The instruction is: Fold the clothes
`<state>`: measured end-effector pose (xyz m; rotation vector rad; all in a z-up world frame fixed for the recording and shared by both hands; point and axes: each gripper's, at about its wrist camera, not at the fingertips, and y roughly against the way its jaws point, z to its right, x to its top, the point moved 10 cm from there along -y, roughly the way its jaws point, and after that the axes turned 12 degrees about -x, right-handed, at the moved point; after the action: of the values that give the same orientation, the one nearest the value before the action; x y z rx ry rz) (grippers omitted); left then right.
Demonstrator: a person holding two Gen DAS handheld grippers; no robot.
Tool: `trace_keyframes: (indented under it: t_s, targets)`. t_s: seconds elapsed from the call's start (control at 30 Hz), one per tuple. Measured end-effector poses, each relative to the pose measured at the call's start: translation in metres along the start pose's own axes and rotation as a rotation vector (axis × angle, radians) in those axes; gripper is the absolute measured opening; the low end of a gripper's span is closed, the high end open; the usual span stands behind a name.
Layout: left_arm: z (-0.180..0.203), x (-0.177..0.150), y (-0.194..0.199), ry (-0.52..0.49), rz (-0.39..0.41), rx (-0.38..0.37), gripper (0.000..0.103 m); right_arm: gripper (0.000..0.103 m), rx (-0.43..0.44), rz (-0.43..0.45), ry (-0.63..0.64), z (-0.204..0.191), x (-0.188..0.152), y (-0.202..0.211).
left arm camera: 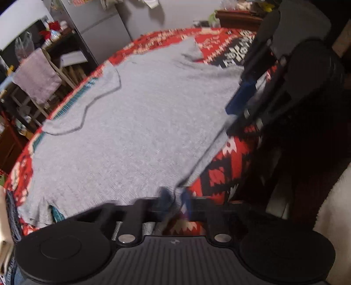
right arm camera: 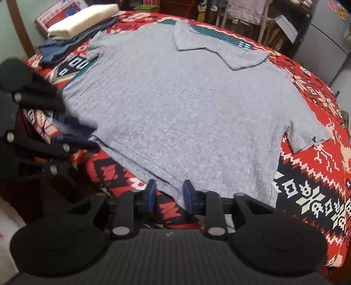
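A grey short-sleeved polo shirt lies flat on the red patterned cloth, its collar at the far side. My right gripper is open at the near hem, with the hem edge lying between its blue pads. My left gripper is blurred; its fingers stand close together, pinched on the hem corner of the grey shirt. From the right wrist view the left gripper sits at the shirt's left hem corner. The right gripper shows at the shirt's right edge in the left wrist view.
Folded white cloth and dark blue garments lie at the table's far left. Past the far edge stand a chair draped with a grey towel and grey cabinets. The patterned cloth hangs over the table's edge.
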<state>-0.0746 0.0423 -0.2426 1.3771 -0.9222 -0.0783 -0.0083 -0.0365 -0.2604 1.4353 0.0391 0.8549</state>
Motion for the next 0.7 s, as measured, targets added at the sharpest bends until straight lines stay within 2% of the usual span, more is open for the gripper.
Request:
trace_keyframes:
  t_s: [0.03, 0.17, 0.27, 0.33, 0.4, 0.5, 0.53, 0.63, 0.7]
  targets:
    - [-0.001, -0.001, 0.001, 0.004, 0.011, -0.010, 0.003, 0.004, 0.008, -0.008, -0.016, 0.003, 0.000, 0.000]
    - [0.004, 0.000, 0.014, -0.024, 0.040, -0.036, 0.003, 0.004, 0.043, -0.017, -0.021, 0.005, -0.003, 0.006]
    - [0.004, -0.005, 0.013, -0.028, 0.010, -0.038, 0.003, 0.004, 0.052, -0.034, -0.001, 0.001, -0.009, 0.006]
    - [0.002, -0.010, 0.008, 0.001, -0.018, -0.053, 0.003, 0.005, 0.066, -0.041, -0.011, 0.001, -0.010, 0.007]
    - [0.001, -0.011, 0.009, 0.041, -0.012, -0.085, 0.010, 0.006, 0.085, -0.043, -0.044, 0.004, -0.009, 0.010]
    - [-0.005, -0.011, 0.017, 0.100, 0.022, -0.098, 0.011, 0.013, 0.103, -0.028, -0.093, 0.010, -0.007, 0.016]
    - [-0.008, -0.011, 0.019, 0.122, 0.032, -0.096, 0.015, 0.017, 0.106, -0.019, -0.105, 0.013, -0.006, 0.018]
    - [-0.027, -0.010, 0.029, 0.223, 0.070, -0.059, 0.037, 0.033, 0.111, 0.020, -0.143, 0.019, 0.001, 0.027]
    - [-0.039, -0.007, 0.040, 0.293, 0.117, -0.058, 0.038, 0.035, 0.110, 0.045, -0.156, 0.022, 0.007, 0.030]
